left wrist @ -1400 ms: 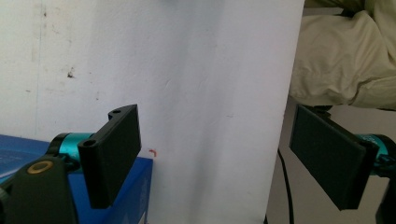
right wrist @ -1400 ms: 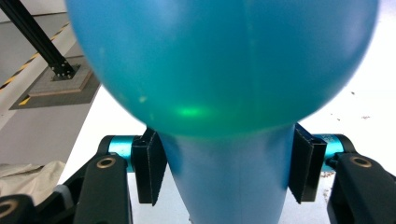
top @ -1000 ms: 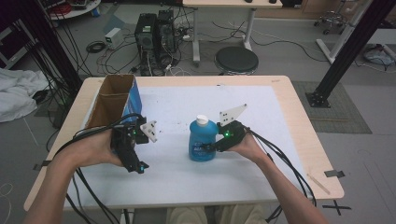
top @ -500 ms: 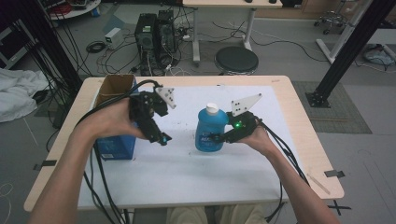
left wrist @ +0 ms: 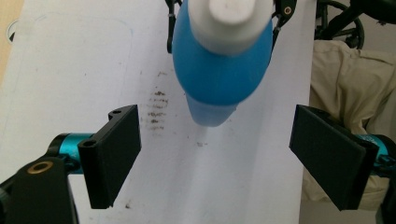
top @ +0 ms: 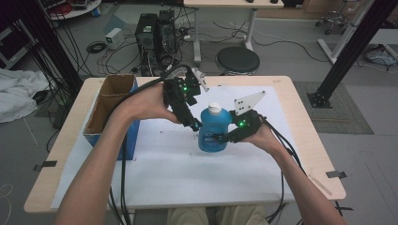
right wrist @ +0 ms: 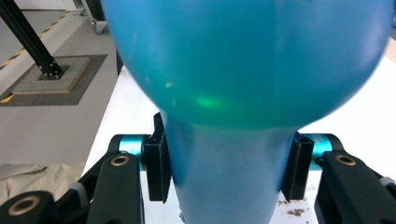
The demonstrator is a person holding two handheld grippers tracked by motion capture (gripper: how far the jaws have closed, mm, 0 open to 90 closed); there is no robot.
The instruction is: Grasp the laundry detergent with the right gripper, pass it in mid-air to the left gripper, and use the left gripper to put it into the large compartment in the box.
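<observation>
cardboard box [top: 109, 105]: open top, blue outside, stands at the table's left edge, well apart from the work.
left gripper [top: 191, 123]: above and just left of the bottle, jaws spread wide and holding nothing; in the left gripper view [left wrist: 212, 149] they straddle empty space below the cap.
blue bottle [top: 214, 131]: upright mid-table on the white sheet, between the two grippers; seen from above in the left gripper view [left wrist: 219, 70].
white cap [top: 214, 108]: on top, looks screwed on; can't tell how tight.
right gripper [top: 228, 137]: clamped on the bottle's lower body from the right; in the right gripper view [right wrist: 229, 170] both pads press the narrow waist.
handling: rigid smooth plastic, probably slippery; likely part full, so moderately heavy and top-heavy if tilted. Thin wall may dent under a hard squeeze.
where to hold: waist for steadying, as the right one does; the cap is the left gripper's likely target, taken across its sides from above.
surface: white sheet [top: 155, 164] over a pale wood table [top: 309, 140]; small brown smudges [left wrist: 156, 112] near the bottle.
room: grey floor, computer tower [top: 152, 35] with loose cables, round black stool [top: 237, 60], black frame post [top: 356, 44] at right.
</observation>
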